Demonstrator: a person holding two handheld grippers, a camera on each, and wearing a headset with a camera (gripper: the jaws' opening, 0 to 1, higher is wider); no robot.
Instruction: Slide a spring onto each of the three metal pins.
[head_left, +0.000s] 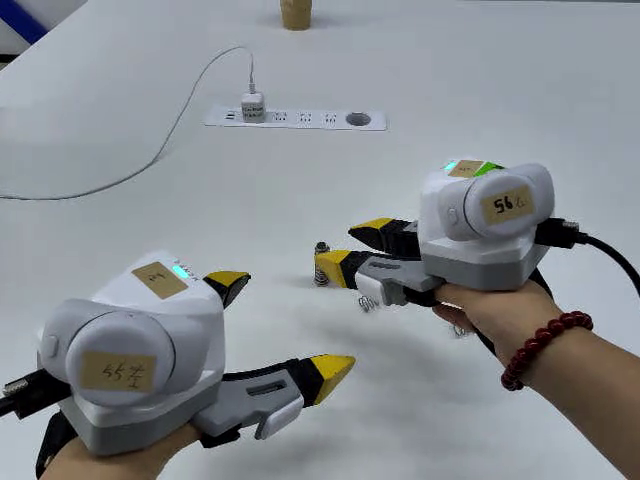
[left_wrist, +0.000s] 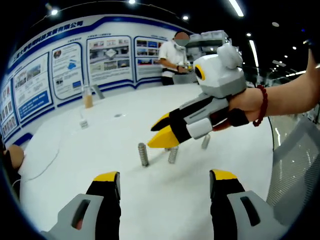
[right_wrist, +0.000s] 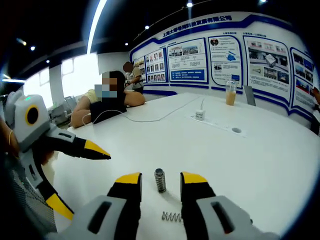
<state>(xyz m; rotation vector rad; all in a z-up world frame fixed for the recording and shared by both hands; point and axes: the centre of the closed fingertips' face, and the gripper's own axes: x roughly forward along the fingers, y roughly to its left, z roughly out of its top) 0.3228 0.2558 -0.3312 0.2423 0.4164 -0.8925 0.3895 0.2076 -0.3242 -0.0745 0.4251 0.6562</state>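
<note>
A short metal pin with a spring coiled around it (head_left: 321, 262) stands upright on the white table (head_left: 200, 220). My right gripper (head_left: 345, 247) is open, its yellow tips on either side of that pin (right_wrist: 160, 180) and apart from it. A loose spring (right_wrist: 171, 216) lies flat on the table below the right jaws, also seen as the loose spring (head_left: 367, 300). My left gripper (head_left: 285, 325) is open and holds nothing, hovering at the near left. In the left gripper view, three small coiled pieces stand near the right gripper (left_wrist: 156, 132): the left one (left_wrist: 143, 154), the middle one (left_wrist: 173, 154) and the right one (left_wrist: 205, 141).
A white power strip (head_left: 300, 118) with a plugged charger (head_left: 252, 105) and its cable (head_left: 150, 160) lies at the back. A cup (head_left: 295, 12) stands at the far edge. People sit and stand beyond the table (right_wrist: 107, 100).
</note>
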